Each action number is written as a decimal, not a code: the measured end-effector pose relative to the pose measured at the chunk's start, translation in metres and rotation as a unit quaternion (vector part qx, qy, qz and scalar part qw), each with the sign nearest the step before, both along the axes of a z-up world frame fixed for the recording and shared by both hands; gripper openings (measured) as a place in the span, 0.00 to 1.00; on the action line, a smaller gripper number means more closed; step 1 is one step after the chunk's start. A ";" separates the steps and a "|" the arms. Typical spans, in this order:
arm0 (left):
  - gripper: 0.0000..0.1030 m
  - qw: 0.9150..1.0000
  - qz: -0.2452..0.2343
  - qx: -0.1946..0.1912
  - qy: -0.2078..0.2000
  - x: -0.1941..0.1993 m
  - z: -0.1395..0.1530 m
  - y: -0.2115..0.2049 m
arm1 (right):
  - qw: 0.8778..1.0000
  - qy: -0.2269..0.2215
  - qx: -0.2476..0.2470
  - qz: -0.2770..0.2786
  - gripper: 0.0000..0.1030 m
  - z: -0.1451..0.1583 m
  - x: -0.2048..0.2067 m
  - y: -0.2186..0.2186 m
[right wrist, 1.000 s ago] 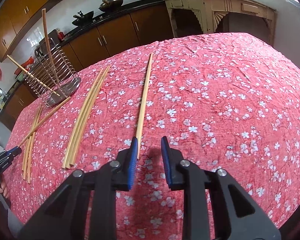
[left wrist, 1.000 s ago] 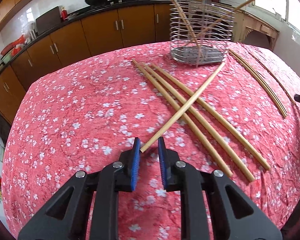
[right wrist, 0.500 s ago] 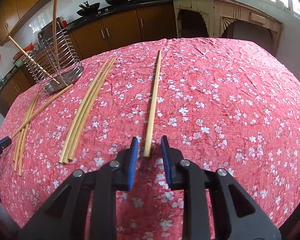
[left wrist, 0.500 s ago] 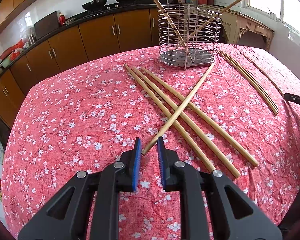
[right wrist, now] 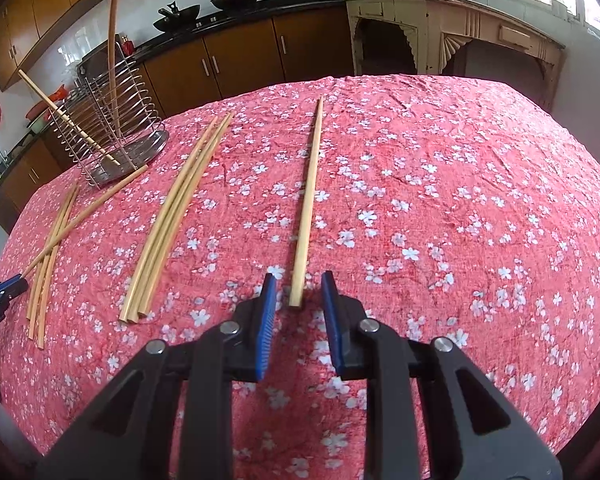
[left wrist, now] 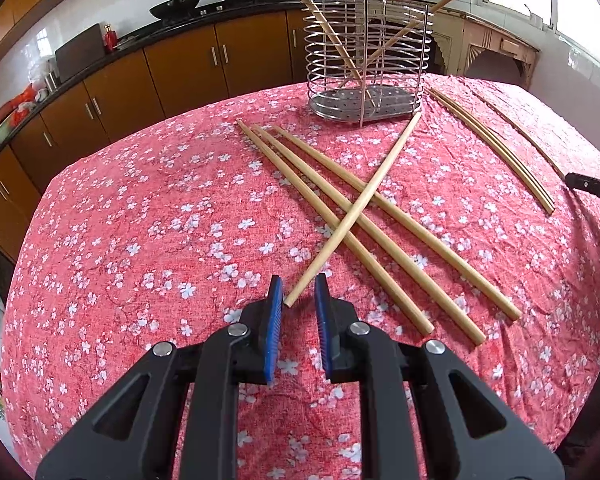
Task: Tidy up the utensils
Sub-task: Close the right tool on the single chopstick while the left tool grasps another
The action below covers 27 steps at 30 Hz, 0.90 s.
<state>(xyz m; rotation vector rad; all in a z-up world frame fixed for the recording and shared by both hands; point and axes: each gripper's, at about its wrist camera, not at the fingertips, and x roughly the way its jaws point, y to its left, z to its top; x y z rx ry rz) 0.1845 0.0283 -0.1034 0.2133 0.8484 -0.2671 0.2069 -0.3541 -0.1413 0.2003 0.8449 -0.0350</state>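
A table under a red floral cloth (left wrist: 148,216) fills both views, with brown kitchen cabinets (left wrist: 180,64) and a dark counter behind its far edge and a pale carved sideboard (right wrist: 440,28) to the far right. Toward the back of the table stands a wire utensil holder (left wrist: 368,56) with two chopsticks leaning in it, crossing each other.

In front of the holder lie three chopsticks (left wrist: 384,236) side by side, and a fourth, the crossing chopstick (left wrist: 364,200), rests on top of them at an angle, its far tip near the holder's base. A bundle of thinner sticks (right wrist: 172,220) lies further right, and a single chopstick (right wrist: 306,216) lies alone beyond that. The cloth to the right of it is bare out to the table's edge, and so is the left side in the left wrist view.

The left gripper (left wrist: 298,292) has its blue pads a narrow gap apart, with the near end of the crossing chopstick between them, close against the left pad; no firm grip shows. The right gripper (right wrist: 296,292) has just been narrowing, and the single chopstick's near end sits between its pads with a gap on both sides.
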 end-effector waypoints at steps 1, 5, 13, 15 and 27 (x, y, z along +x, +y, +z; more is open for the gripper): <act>0.16 1.000 0.001 -0.005 0.000 0.001 0.000 0.000 | 1.000 0.000 -0.001 0.000 0.21 0.000 0.001 0.000; 0.16 1.000 0.001 -0.010 0.002 0.002 0.000 -0.002 | 1.000 -0.002 -0.009 -0.004 0.10 -0.001 0.000 0.000; 0.15 1.000 0.004 -0.026 -0.013 -0.003 0.007 -0.002 | 1.000 -0.009 -0.021 -0.007 0.08 -0.002 -0.002 0.003; 0.15 0.999 0.004 -0.032 -0.021 -0.006 0.012 -0.001 | 1.000 -0.013 -0.016 -0.010 0.07 -0.002 -0.005 0.002; 0.14 0.990 0.017 -0.088 -0.107 -0.020 0.066 -0.003 | 0.993 -0.104 -0.045 -0.031 0.07 0.045 -0.027 -0.004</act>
